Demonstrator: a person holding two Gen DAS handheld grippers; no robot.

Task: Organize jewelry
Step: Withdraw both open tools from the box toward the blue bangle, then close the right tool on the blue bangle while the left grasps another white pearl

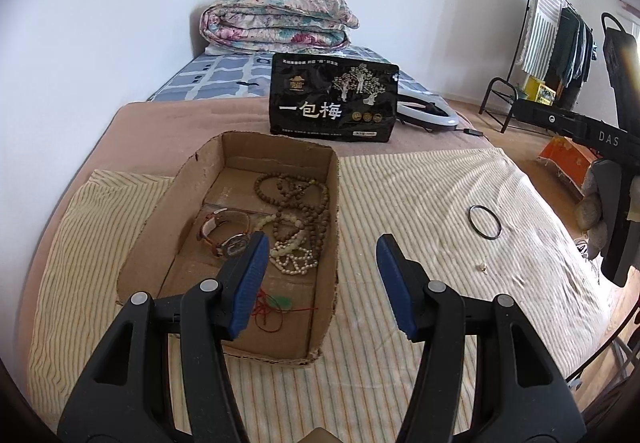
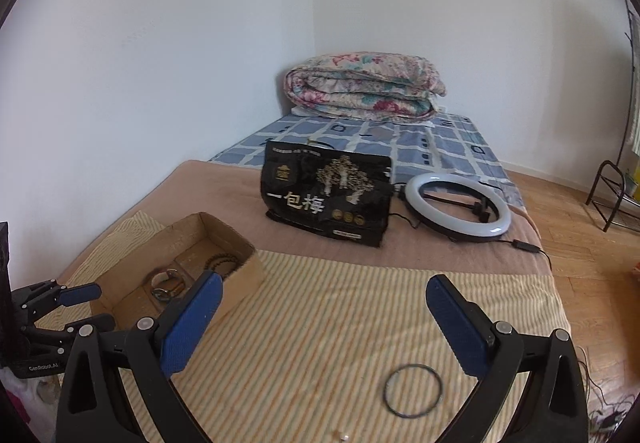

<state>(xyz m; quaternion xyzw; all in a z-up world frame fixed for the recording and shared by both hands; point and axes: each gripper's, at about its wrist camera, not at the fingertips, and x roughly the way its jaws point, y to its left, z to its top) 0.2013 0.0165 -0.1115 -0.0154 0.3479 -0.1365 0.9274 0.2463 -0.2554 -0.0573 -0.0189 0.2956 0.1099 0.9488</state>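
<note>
Judging by what lies in the cardboard box [image 1: 276,355] — watch [image 1: 224,235], bead strands [image 1: 296,203] and red-cord pendant [image 1: 280,303] — most jewelry is sorted, with only the black ring [image 2: 414,391] left on the bed's striped cloth [image 2: 320,323], under the spread, empty right hand-held gripper [image 2: 324,323], the left hand-held gripper [image 1: 320,271] likewise spread and empty.

Left gripper [image 1: 322,257] — blue-padded jaws apart, nothing between them, above the near right corner of a cardboard box [image 1: 334,211]; box open-topped, set on a striped cloth [image 1: 420,195]; contents — brown bead necklace [image 1: 298,199], pale bead strand [image 1: 290,247], wristwatch [image 1: 228,235], red cord with green pendant [image 1: 276,305]; thin black ring [image 1: 485,223] flat on the cloth, well right of the box; black printed bag [image 1: 334,99] upright beyond the box; white ring light [image 1: 428,111] just behind it; folded floral quilt [image 1: 276,21] at the far wall; right gripper's black body and a gloved hand [image 1: 592,211] at the right edge, jaws out of frame
</note>
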